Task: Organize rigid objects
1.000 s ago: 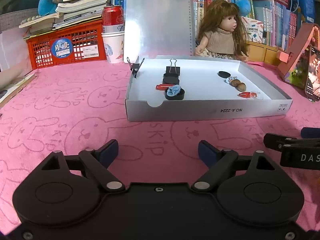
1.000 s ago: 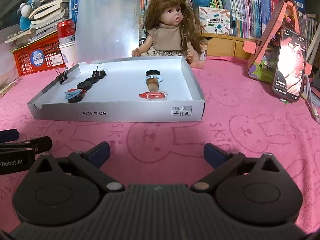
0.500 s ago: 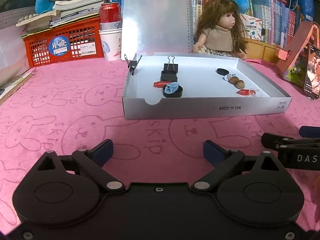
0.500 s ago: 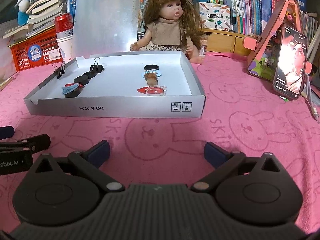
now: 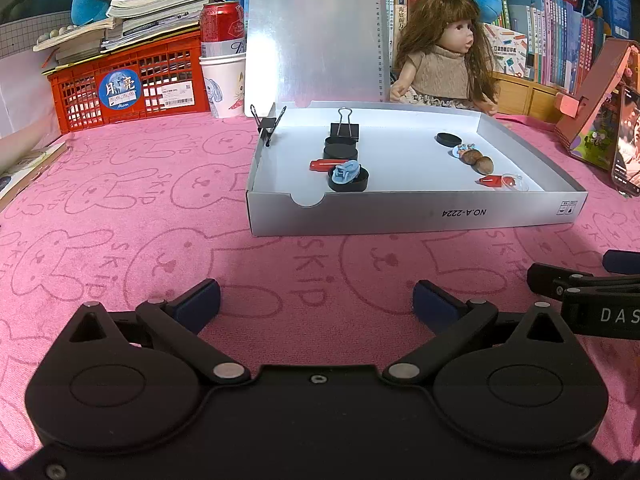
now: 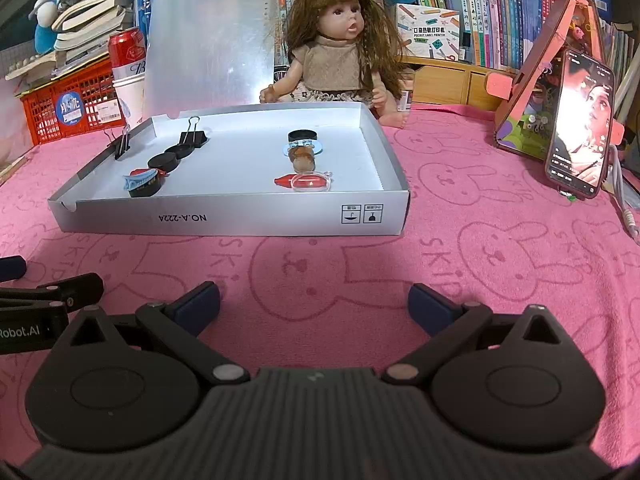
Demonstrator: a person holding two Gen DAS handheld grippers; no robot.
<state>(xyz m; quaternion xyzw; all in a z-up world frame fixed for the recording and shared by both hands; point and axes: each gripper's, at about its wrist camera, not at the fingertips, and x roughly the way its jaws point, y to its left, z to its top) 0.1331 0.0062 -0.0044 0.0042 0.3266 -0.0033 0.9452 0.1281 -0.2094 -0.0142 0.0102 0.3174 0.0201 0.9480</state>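
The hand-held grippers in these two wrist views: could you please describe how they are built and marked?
The left hand-held gripper has a smooth black body with two round discs, black linkage arms on silver pivot pins, and dark blue fingertip pads. The right hand-held gripper matches, except for a ribbed grey centre. White lettering, cut off at the frame edge, shows on each one's side. No cables are visible.
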